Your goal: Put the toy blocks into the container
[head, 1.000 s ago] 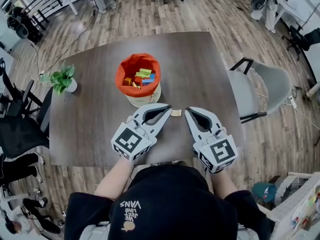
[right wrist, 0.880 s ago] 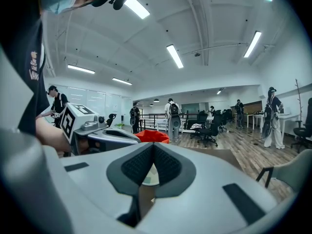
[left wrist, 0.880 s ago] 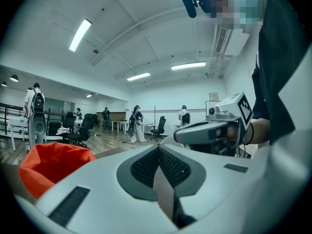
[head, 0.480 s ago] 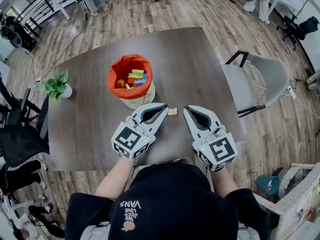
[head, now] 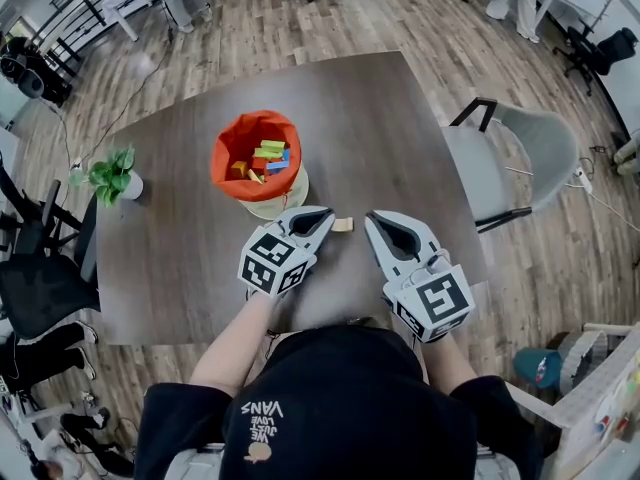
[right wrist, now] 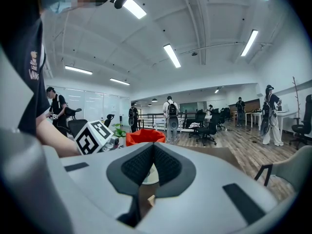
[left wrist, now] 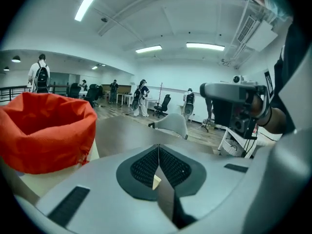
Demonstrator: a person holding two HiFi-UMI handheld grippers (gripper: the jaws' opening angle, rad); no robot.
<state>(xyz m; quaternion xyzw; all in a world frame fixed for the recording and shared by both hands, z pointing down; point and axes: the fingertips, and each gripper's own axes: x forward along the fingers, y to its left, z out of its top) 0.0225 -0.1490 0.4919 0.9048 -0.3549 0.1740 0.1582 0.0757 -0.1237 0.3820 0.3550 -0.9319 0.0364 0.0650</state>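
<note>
Between left gripper (head: 328, 215) and right gripper (head: 369, 219): tan block (head: 343, 225)

Closed, empty right tongs (right wrist: 153, 147) point toward the orange container (right wrist: 145, 137)

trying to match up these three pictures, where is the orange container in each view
Head view: the orange container stands upper left of centre, on the table.
Left gripper view: orange container at the far left, large and close.
Right gripper view: orange container small, just left of centre.
Shared landmark: the grey chair, right of the table in the head view, mid-picture in the left gripper view, at the lower right edge in the right gripper view.
</note>
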